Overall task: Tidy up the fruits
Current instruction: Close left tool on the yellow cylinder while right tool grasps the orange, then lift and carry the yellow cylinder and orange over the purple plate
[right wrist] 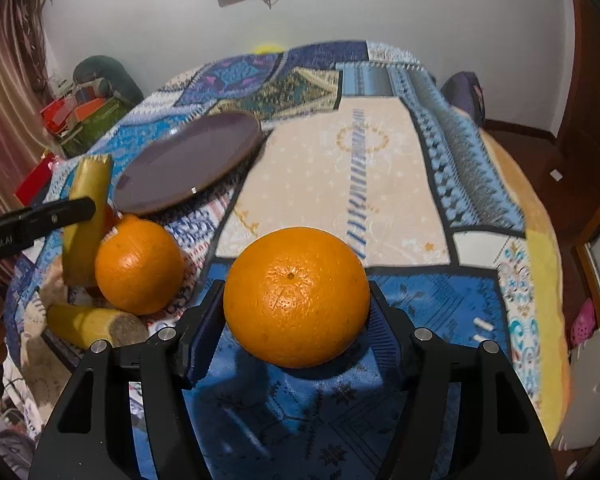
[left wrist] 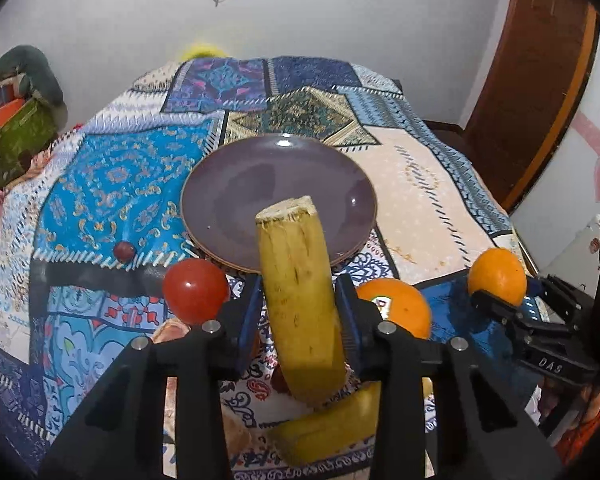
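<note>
Clamped between the blue ribbed pads of the left gripper [left wrist: 300, 312] is a banana piece [left wrist: 298, 292], held upright w/ its cut, fibrous end up, just in front of the near rim of the purple plate [left wrist: 228, 184]. That plate, round, glossy, shallow and bare, is taken as landmark and lies on a patchwork quilt [left wrist: 112, 176] spread over a bed. Open quilt is seen beyond the plate and to its right, up to the bed's edge; a wooden door [left wrist: 540, 80] stands past that edge.

Near the plate's front-left rim a smooth red tomato [left wrist: 196, 296] sits, and a small dark red fruit [left wrist: 124, 251] lies further left. Front-right of the plate a pebbled orange w/ sticker [left wrist: 396, 308] rests. A second banana piece [left wrist: 328, 428] lies on the quilt nearer than the plate, under the held one.

Well right of the plate, a second orange [right wrist: 296, 296] is gripped by the right gripper [right wrist: 296, 320], pads on both its sides, lifted clear of the quilt, its shadow cast below.

Only in the right wrist view are the plate's thin edge profile, the lying piece's cut end and the curtain [right wrist: 8, 100] at left shown; only the left wrist view shows the tomato whole and the plate's inside.
</note>
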### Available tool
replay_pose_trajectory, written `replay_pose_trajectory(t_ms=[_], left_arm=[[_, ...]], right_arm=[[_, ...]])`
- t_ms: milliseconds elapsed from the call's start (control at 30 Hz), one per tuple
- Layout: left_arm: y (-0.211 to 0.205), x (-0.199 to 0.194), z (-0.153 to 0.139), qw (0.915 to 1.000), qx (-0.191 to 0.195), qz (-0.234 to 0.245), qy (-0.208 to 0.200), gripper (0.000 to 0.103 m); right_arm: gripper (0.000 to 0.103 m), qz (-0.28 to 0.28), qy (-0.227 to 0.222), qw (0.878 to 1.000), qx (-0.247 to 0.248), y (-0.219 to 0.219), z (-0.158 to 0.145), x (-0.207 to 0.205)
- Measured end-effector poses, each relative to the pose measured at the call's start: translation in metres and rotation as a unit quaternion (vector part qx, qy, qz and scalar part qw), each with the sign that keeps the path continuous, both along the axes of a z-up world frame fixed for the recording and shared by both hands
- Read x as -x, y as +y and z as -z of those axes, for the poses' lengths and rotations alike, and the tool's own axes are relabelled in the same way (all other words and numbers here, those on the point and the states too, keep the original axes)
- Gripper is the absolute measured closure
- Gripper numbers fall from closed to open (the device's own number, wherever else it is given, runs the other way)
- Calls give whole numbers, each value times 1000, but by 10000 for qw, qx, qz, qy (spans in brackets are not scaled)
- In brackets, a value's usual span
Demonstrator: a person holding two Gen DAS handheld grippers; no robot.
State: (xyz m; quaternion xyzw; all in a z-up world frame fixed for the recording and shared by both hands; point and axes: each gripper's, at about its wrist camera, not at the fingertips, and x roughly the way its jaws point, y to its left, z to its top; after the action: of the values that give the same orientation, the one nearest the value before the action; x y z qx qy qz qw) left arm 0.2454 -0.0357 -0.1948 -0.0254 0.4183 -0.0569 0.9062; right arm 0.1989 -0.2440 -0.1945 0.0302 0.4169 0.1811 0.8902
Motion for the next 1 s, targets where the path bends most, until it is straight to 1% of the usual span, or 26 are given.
replay_pose_trajectory(t_ms=[200,433,667,833,1000], left_arm=[[7,14,-21,9997,-33,-76,-225,67],[27,25,-49,9982,-26,-256,-539,68],[43,26,-80,9951,22,-328,-932,68],[50,19,-90,9938,-31,-313,-1063,68],[59,6,-92,9936,-51,-328,-1083,68]], right_arm=[[40,27,-371,9993,-76,5,-28,4],[40,-74,-898,9957,-195,24,-65,0],[40,-214,-1212,9921,-221,44,-89,-11],[40,-292,-1525,9878,-116,56,-108,-19],[40,-273,-1822,9828,-119,62,-123,-27]])
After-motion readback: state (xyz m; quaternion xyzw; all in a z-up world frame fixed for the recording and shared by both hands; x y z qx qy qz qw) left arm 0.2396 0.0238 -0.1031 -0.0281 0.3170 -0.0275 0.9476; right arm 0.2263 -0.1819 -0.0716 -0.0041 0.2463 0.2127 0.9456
